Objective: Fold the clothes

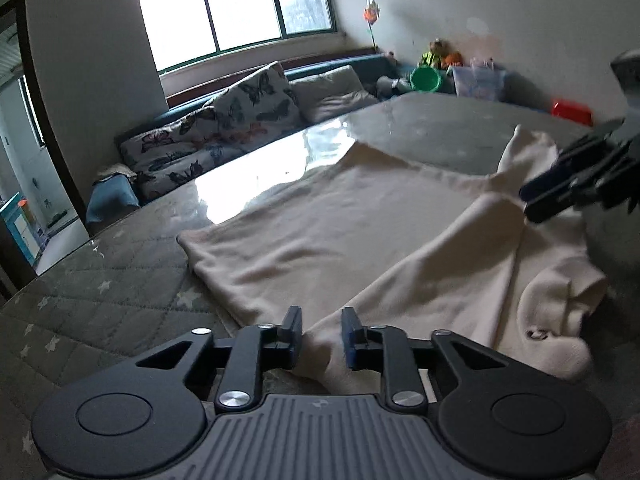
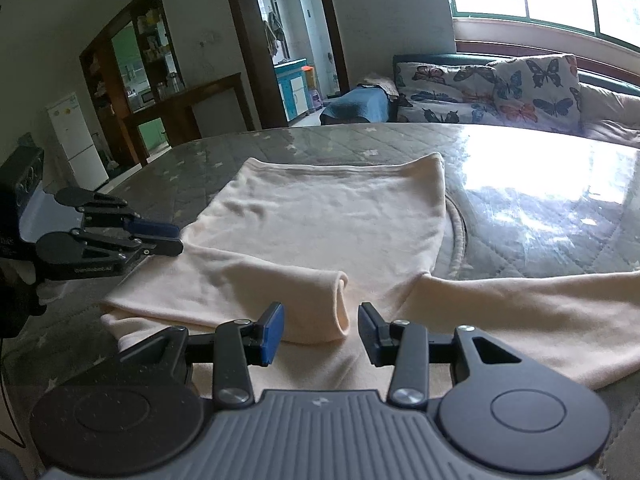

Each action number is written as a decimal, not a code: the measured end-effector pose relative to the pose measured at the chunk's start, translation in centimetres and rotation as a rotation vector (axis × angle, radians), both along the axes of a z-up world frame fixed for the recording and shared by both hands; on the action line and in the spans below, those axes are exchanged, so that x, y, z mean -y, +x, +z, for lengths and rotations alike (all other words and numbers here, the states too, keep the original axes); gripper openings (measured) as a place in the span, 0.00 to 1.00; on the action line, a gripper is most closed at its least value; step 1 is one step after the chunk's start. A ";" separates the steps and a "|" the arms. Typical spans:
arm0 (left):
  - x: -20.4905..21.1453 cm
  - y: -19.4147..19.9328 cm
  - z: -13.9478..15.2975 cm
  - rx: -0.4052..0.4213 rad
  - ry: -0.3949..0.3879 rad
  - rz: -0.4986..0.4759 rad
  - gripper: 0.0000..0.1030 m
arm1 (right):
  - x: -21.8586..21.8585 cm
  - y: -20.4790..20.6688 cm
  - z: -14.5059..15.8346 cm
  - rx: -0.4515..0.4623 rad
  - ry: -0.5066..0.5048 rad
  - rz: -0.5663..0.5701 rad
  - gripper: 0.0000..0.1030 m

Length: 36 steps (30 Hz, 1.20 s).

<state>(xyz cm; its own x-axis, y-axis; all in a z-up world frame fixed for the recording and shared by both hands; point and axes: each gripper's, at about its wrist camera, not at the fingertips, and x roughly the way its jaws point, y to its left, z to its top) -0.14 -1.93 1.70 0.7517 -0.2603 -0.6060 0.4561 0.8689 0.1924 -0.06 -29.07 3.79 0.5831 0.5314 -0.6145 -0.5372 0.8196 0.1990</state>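
Note:
A cream long-sleeved top (image 1: pixel 360 220) (image 2: pixel 320 216) lies spread flat on the table. One sleeve is folded across its body, and the sleeve's cuff (image 2: pixel 342 308) ends between the fingers of my right gripper (image 2: pixel 322 328). That gripper stands open with its pads clear of the cuff, and in the left wrist view the right gripper (image 1: pixel 528 204) hangs over the far side of the cloth. My left gripper (image 1: pixel 322 332) (image 2: pixel 180 238) sits at the folded shoulder edge. Its jaws are nearly together, with a ridge of the cream fabric pinched between them.
The table (image 1: pixel 120 280) has a grey quilted cover under a glossy clear sheet. A sofa with butterfly cushions (image 1: pixel 224 128) (image 2: pixel 500 88) runs under the window. A green basin (image 1: pixel 426 78), a red box (image 1: pixel 572 112) and a white fridge (image 2: pixel 76 140) stand around the room.

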 end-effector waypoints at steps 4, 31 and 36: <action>-0.9 -0.6 0.4 0.034 0.001 0.025 0.01 | -0.1 0.1 0.0 0.002 0.001 0.003 0.40; 1.8 -5.4 -0.9 -0.025 -0.069 -0.066 0.07 | -2.5 5.8 -2.4 -0.217 0.187 0.011 0.48; 1.8 -5.4 -1.1 -0.028 -0.073 -0.069 0.07 | -1.9 6.9 -3.0 -0.227 0.289 -0.042 0.21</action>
